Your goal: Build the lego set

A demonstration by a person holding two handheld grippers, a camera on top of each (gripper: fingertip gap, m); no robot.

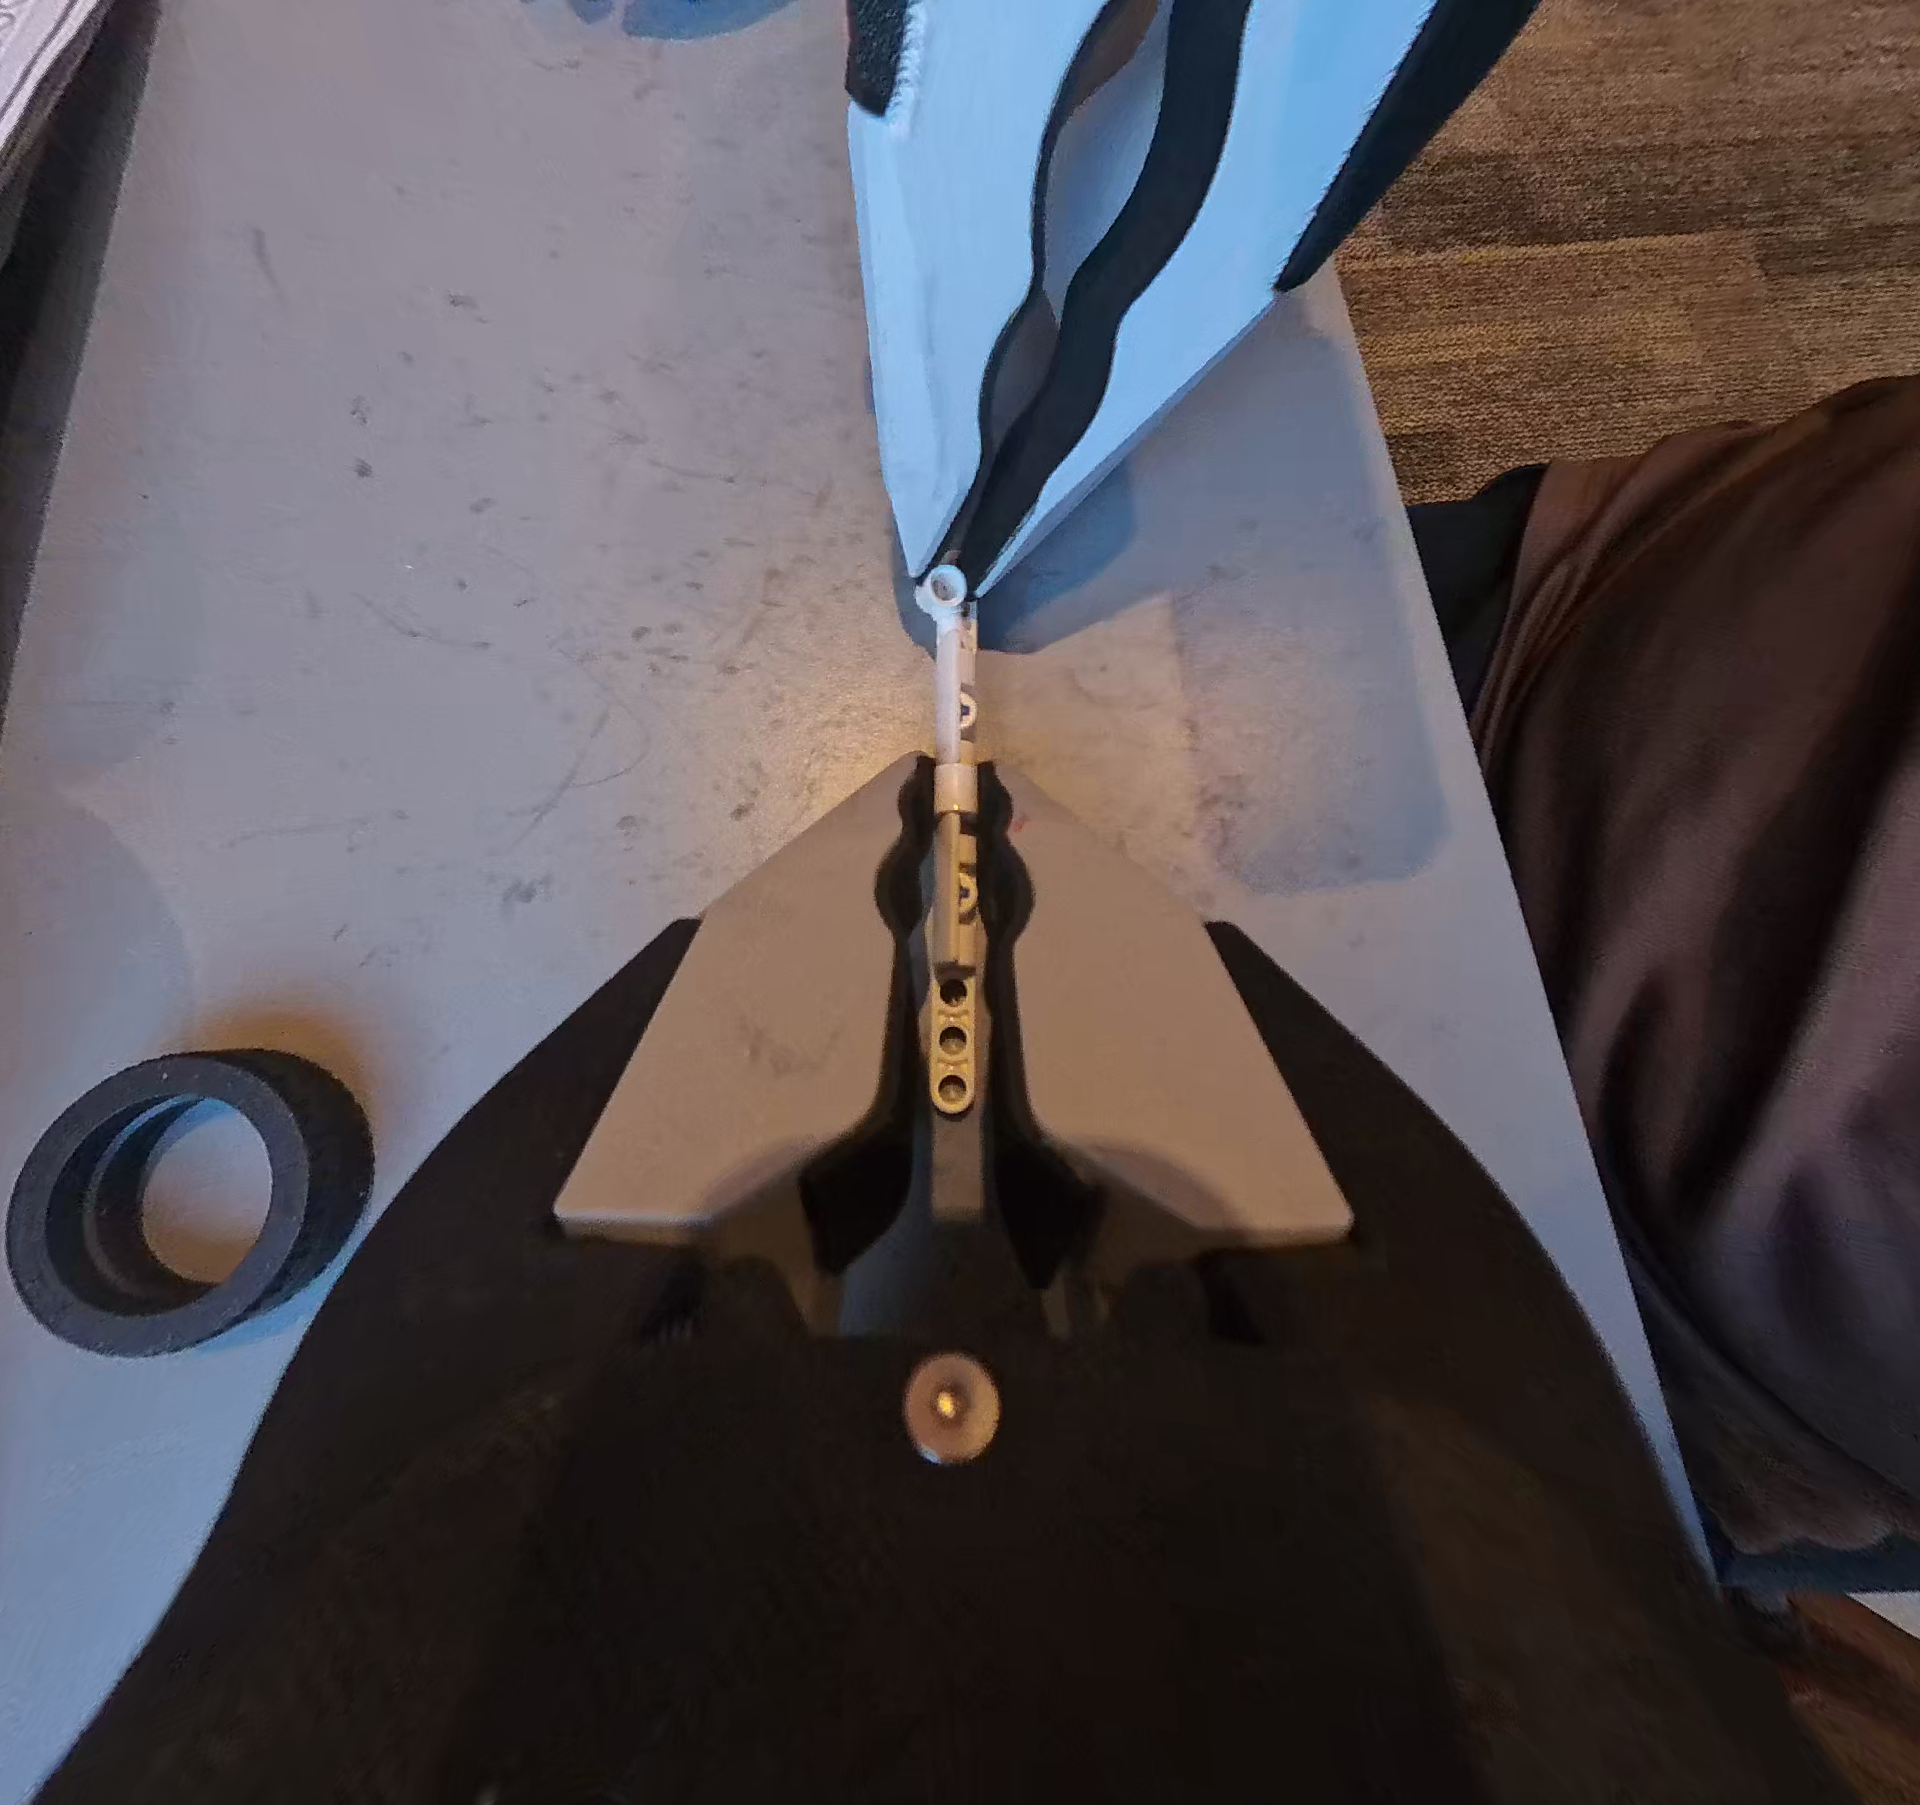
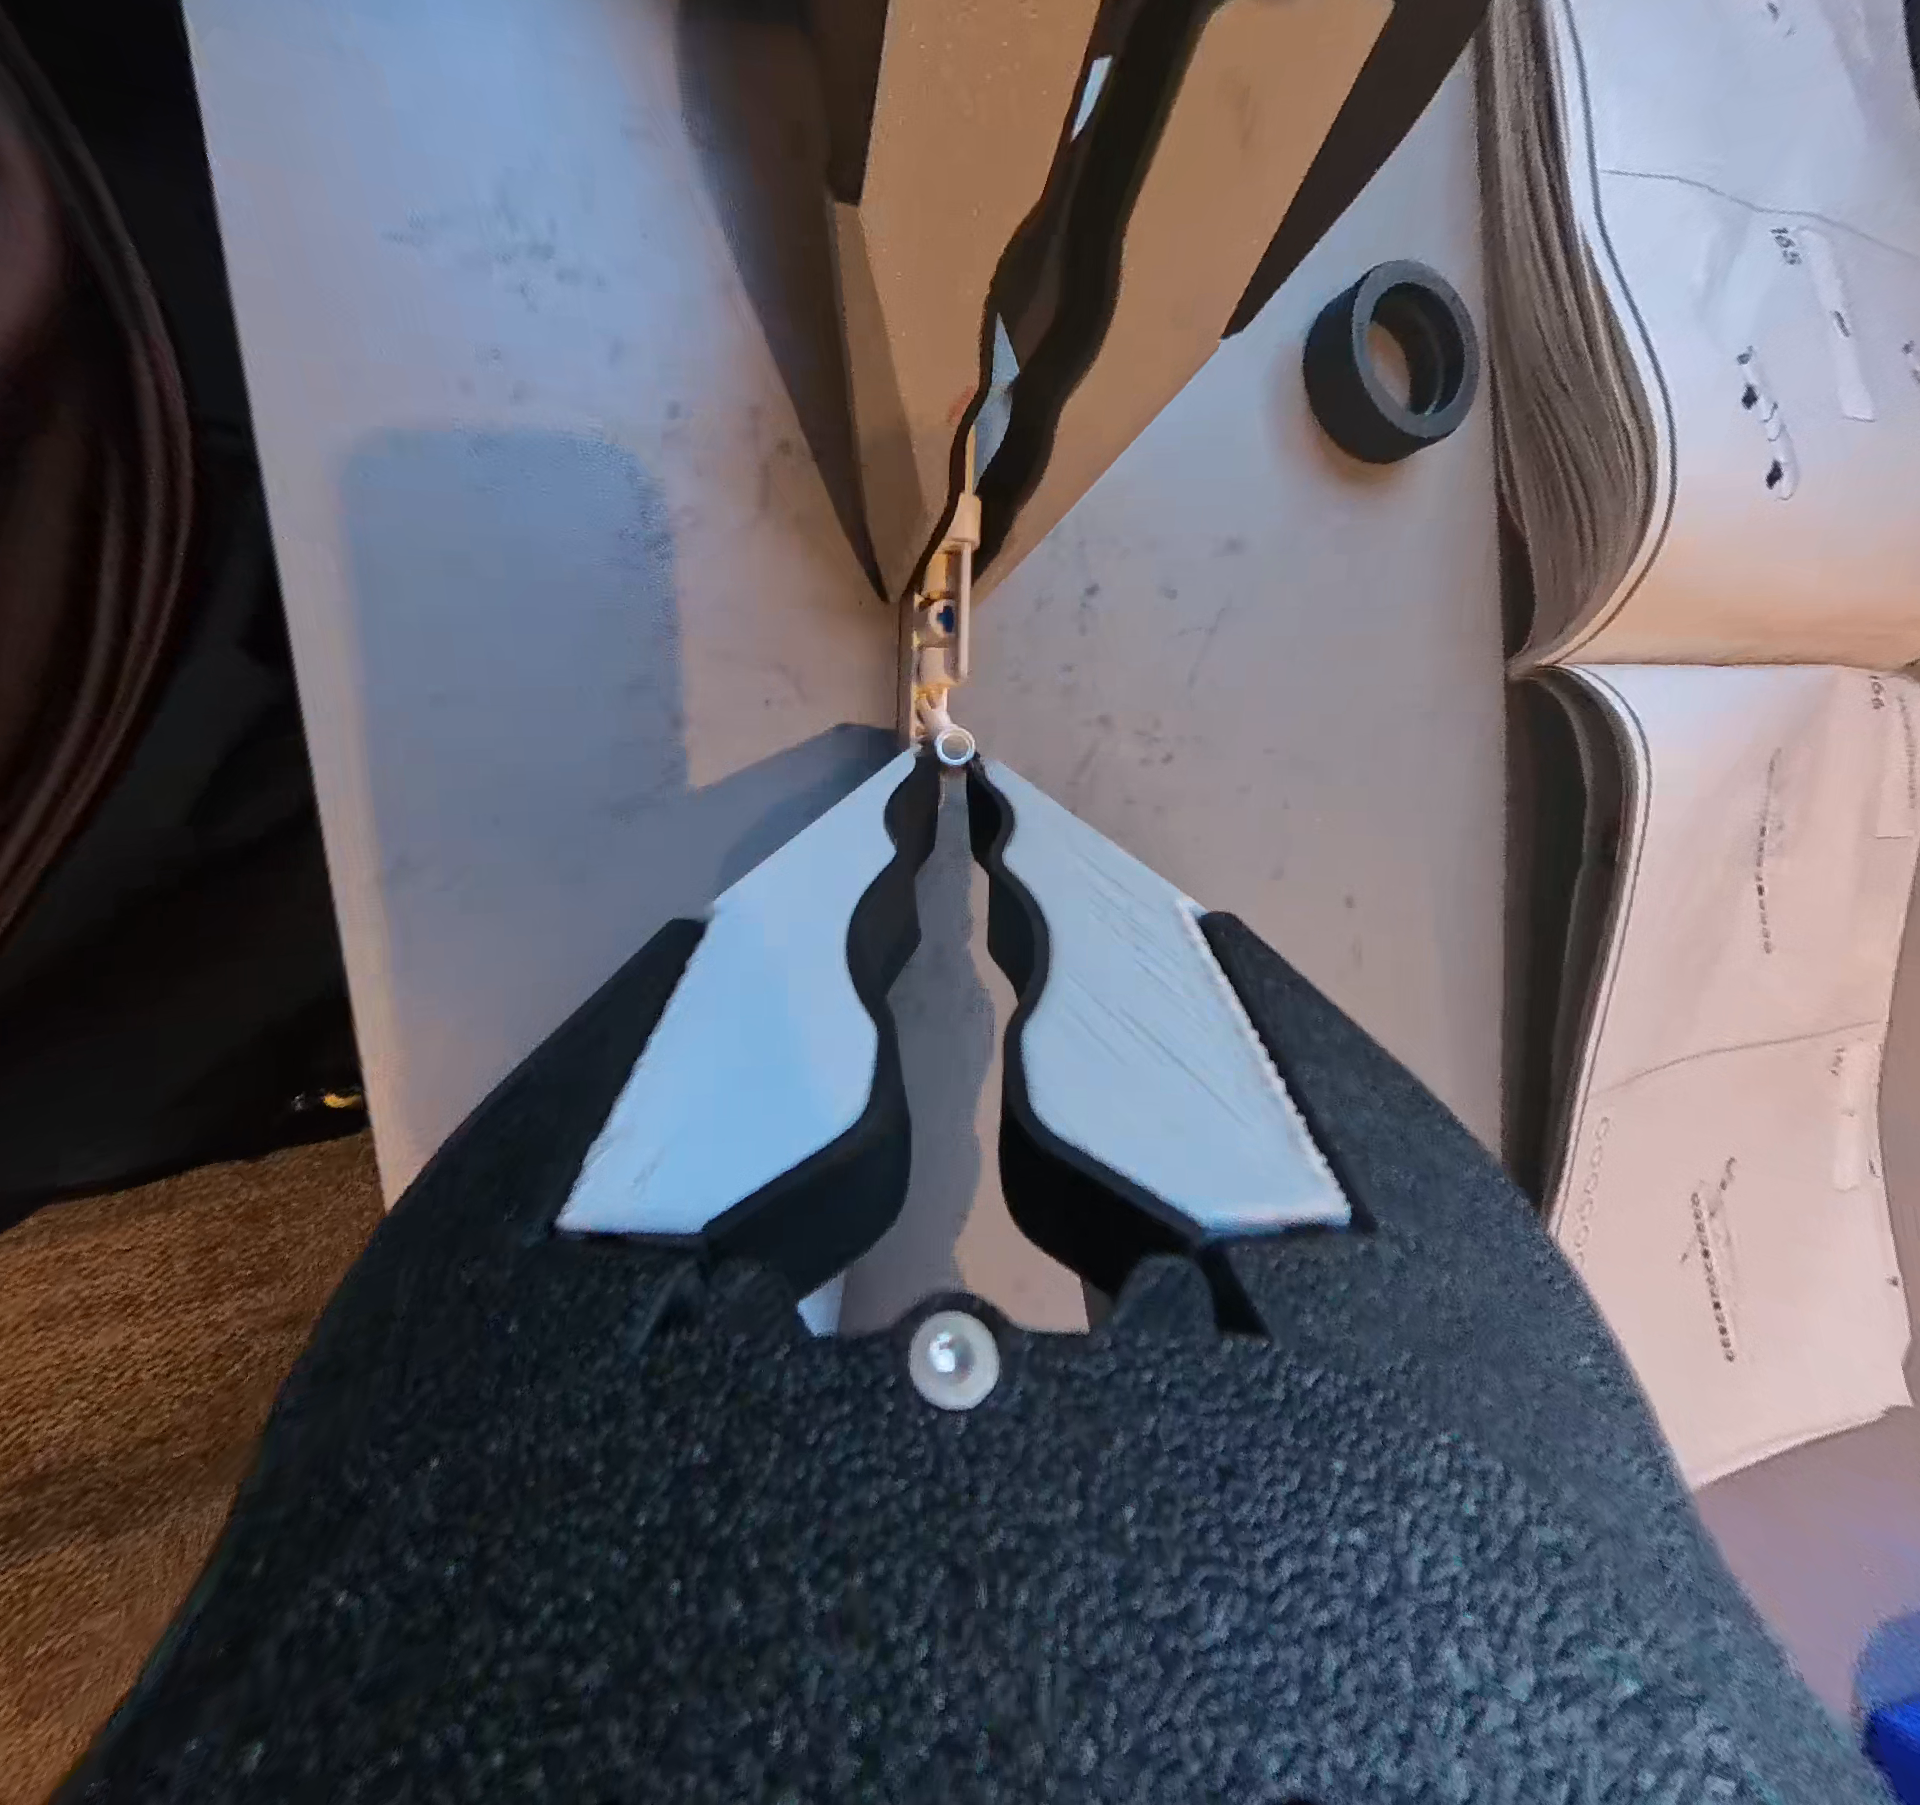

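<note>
Grippers meet mid-frame over a grey table (image 1: 416, 508): the left gripper (image 1: 954, 779) is clamped on a slim lego assembly (image 1: 954, 882), while the right gripper (image 2: 943, 753) pinches its white ringed tip (image 2: 953, 745). A black tyre (image 1: 187, 1199) lies lower left, an instruction booklet (image 2: 1714, 612) at the right edge.

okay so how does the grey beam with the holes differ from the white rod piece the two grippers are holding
The grey beam is flat, with a row of round holes; the white rod piece is slim and round, ending in a small ring.
The grey beam lies deep between the fingers of the left gripper; the white rod piece sticks out past them, and the right gripper pinches its ring end.
Both are joined in one straight line, held above the table.
</note>
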